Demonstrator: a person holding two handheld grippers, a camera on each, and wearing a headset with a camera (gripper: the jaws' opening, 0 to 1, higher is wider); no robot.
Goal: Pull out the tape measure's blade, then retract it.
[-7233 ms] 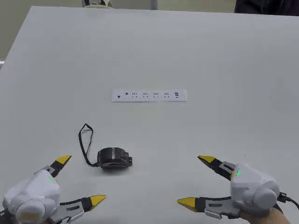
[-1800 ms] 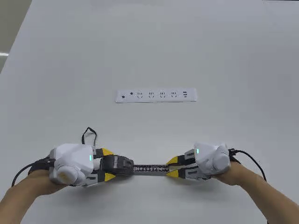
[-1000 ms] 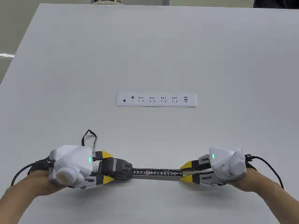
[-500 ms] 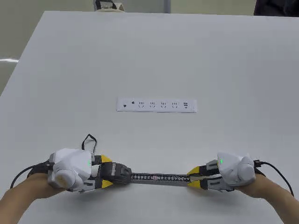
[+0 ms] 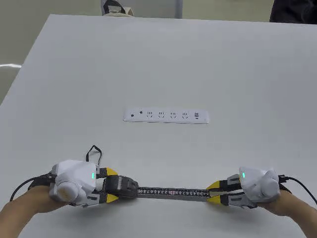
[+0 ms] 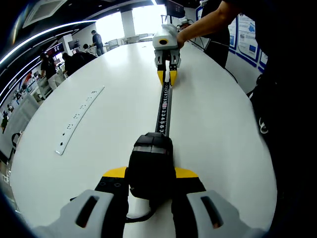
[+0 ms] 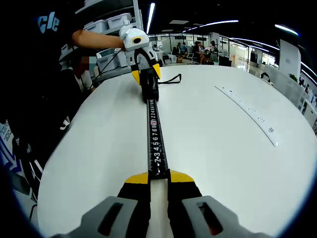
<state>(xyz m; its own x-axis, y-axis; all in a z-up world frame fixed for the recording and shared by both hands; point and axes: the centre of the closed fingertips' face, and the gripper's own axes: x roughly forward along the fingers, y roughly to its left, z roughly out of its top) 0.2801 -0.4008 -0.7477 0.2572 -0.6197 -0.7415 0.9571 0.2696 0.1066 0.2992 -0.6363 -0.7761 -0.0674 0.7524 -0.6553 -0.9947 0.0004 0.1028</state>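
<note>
The black tape measure case (image 5: 122, 186) lies on the white table near its front edge, with my left gripper (image 5: 109, 185) shut on its sides. In the left gripper view the case (image 6: 151, 163) sits between the yellow-tipped jaws. The dark blade (image 5: 172, 192) with printed numbers runs rightward, low over the table, to my right gripper (image 5: 214, 192), which is shut on the blade's end. The right gripper view shows the blade (image 7: 154, 139) stretching away to the case (image 7: 149, 79). A black wrist strap (image 5: 92, 150) trails behind the case.
A white power strip (image 5: 166, 116) lies flat mid-table, beyond the blade. Broad bare tabletop (image 5: 173, 64) spreads behind it. The table's front edge is close under both hands. A cable (image 5: 301, 188) trails from the right gripper.
My right gripper has moved further right with the blade's end, so more blade is drawn out than half a second ago. The left gripper and case have held still. The head camera tilted slightly.
</note>
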